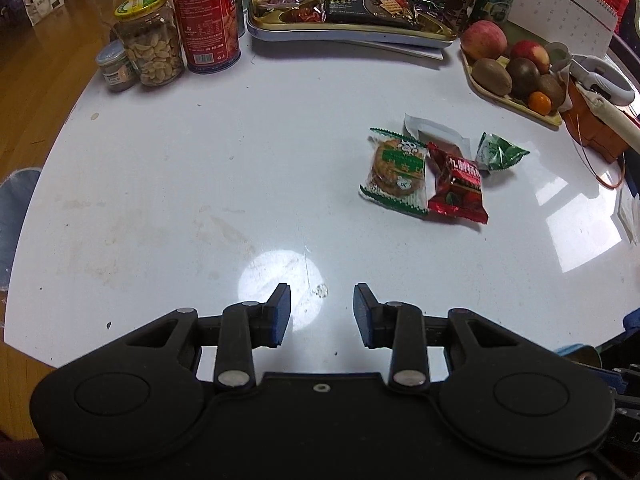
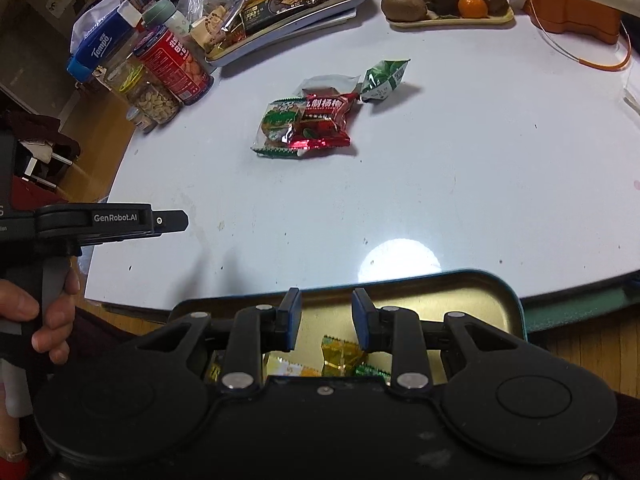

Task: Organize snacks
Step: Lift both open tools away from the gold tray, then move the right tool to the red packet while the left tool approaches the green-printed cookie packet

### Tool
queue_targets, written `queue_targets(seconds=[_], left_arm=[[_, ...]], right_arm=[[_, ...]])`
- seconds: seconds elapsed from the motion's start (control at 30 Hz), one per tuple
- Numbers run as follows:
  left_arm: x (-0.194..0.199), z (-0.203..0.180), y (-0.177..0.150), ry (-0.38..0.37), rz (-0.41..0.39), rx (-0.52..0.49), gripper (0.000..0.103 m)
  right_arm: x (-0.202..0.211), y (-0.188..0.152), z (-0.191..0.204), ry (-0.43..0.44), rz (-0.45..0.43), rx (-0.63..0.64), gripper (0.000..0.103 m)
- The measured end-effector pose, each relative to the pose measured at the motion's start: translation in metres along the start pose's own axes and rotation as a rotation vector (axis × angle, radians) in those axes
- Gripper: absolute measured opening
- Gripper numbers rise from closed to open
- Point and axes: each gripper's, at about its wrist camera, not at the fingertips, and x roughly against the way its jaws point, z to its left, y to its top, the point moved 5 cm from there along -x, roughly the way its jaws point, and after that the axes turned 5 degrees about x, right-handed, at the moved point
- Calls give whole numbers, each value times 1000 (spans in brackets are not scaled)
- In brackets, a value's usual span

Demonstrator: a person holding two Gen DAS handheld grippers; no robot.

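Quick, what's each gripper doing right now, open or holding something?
Left gripper: open, empty, above the table.
Right gripper: open, empty, over the tin.

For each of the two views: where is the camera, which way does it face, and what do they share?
Left wrist: behind the open left claw, low over the table, facing the far clutter; no hand shows.
Right wrist: behind the open right claw, above the tin, facing across the table; a hand shows at the left.
Shared: red packet, fruit tray.
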Motion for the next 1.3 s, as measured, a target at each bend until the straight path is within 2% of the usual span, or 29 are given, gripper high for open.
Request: queue_targets(seconds=[0.4, 0.57, 0.73, 0.83, 0.97, 1.3], left_arm=[[-29, -3, 47, -22, -22, -5, 45], [-37, -7, 69, -12, -63, -33, 45], [-49, 0, 81, 5, -62, -2, 45], [-53, 3, 81, -2, -50, 17, 45], [-50, 1, 81, 47, -87, -18, 45], [-51, -5, 80, 60, -96, -50, 45]], right_arm=[[-34, 82, -3, -23, -11, -6, 33], [-55, 105, 0, -26, -2, -32, 33], [-69, 127, -3, -23, -6, -30, 34], [-73, 132, -6, -8, -27, -50, 36], [-82, 133, -11, -19, -22, -75, 39], [-88, 133, -8, -18, -29, -77, 40]])
